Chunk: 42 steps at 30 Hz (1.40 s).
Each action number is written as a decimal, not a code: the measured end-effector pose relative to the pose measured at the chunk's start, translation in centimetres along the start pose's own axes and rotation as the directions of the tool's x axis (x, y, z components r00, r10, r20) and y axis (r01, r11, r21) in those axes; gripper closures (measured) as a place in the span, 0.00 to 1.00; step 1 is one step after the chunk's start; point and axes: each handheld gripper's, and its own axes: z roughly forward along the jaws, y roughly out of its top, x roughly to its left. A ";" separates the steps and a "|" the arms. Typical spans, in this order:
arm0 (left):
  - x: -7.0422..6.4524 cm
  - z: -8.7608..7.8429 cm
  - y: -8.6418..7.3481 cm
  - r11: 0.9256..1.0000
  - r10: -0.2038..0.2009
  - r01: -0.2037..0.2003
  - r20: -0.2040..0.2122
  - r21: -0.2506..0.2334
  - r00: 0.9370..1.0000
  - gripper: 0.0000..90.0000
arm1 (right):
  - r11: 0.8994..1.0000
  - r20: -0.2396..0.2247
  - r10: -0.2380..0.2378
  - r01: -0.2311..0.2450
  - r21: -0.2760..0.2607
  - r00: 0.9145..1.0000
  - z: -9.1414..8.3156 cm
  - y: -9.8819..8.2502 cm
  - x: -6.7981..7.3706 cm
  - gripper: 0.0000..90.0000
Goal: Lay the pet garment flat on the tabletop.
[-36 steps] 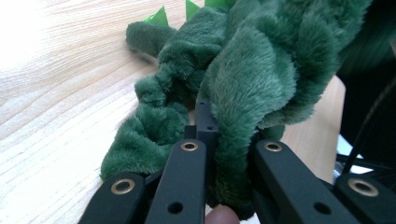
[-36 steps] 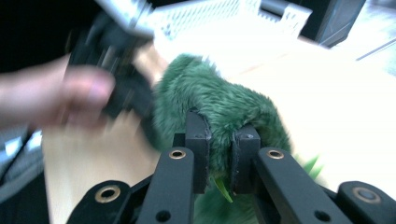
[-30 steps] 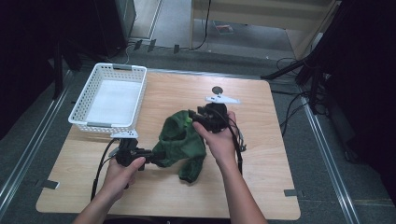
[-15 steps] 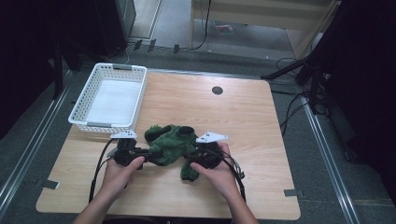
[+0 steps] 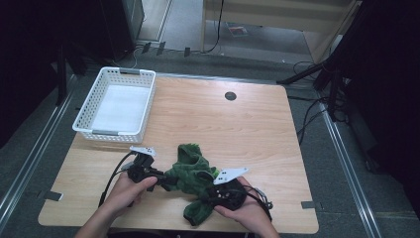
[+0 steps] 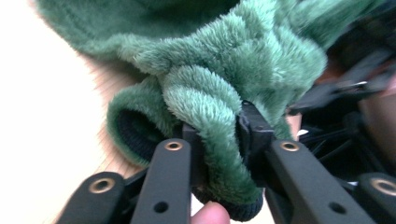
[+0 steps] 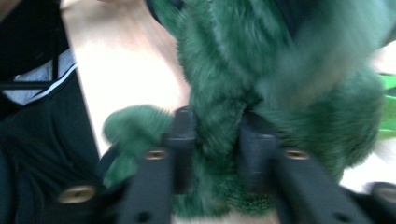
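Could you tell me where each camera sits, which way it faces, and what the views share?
High view: above the person's side, looking forward and down on the table; both hands, left gripper, right gripper.
Left gripper view: along its jaws, clamped on the green fleece garment; a fingertip.
Right gripper view: along its jaws, blurred, clamped likewise.
Shared: the garment.

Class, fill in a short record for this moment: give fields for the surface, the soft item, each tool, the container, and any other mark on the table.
surface: wooden table
soft item: green fleece garment, bunched near the table's front edge
left tool: shut on a fold of the green fleece garment, cuff showing beside it
right tool: shut on the green fleece garment; that view is blurred
container: white basket, back left of the table, nothing in it but its pale floor
other mark: dark round hole near the table's far edge
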 end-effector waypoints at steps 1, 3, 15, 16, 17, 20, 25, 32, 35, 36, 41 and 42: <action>-0.1 0.0 0.1 1.000 -0.002 0.002 0.004 -0.005 1.000 0.81 | 1.000 -0.001 -0.006 0.006 -0.008 1.000 -0.6 0.1 0.0 0.58; -0.3 0.0 0.2 1.000 0.011 -0.011 0.003 -0.005 1.000 0.80 | 0.997 -0.019 -0.029 0.027 -0.066 0.999 -2.7 0.6 -0.1 0.53; -1.6 1.5 0.3 0.998 0.064 -0.065 -0.045 -0.011 0.997 0.82 | 0.990 0.184 0.044 -0.018 -0.137 0.982 -0.1 11.3 -2.2 0.49; -1.6 1.5 0.3 0.998 0.065 -0.066 -0.046 -0.014 0.997 0.82 | 0.998 0.209 0.031 -0.017 -0.066 0.977 1.2 11.8 -2.6 0.48; -1.6 1.5 0.2 0.998 0.067 -0.068 -0.049 -0.014 0.997 0.82 | 1.000 0.237 0.024 -0.022 -0.010 0.971 2.5 12.1 -3.1 0.49; -1.4 1.3 0.2 0.998 0.066 -0.066 -0.049 -0.012 0.997 0.82 | 0.984 0.334 -0.002 -0.057 0.168 0.943 5.4 11.8 -4.7 0.79; -1.3 1.3 0.2 0.998 0.054 -0.056 -0.062 -0.028 0.997 0.84 | 0.999 0.406 0.041 -0.031 -0.031 0.913 3.3 11.6 -6.0 0.99; -0.9 1.5 0.2 0.999 0.034 -0.037 -0.099 -0.030 0.995 0.76 | 0.989 0.314 -0.042 0.085 -0.124 0.949 0.7 7.8 -7.1 0.93; -0.6 0.9 0.6 0.999 0.030 -0.035 -0.112 -0.038 0.993 0.61 | 0.999 0.330 0.007 0.011 -0.053 0.944 1.0 4.9 -8.6 0.85; -0.4 0.5 0.8 0.998 0.029 -0.036 -0.126 -0.057 0.992 0.57 | 0.998 0.321 0.038 -0.017 -0.067 0.946 0.6 4.2 -8.9 0.82; 0.7 -2.4 2.5 0.978 -0.031 0.006 -0.116 -0.209 0.993 0.48 | 0.992 0.325 0.079 -0.041 -0.121 0.942 -1.8 3.2 -9.7 0.77; 0.7 -2.6 2.9 0.975 -0.036 0.008 -0.124 -0.222 0.992 0.46 | 0.991 0.331 0.080 -0.039 -0.129 0.940 -2.2 3.3 -9.8 0.74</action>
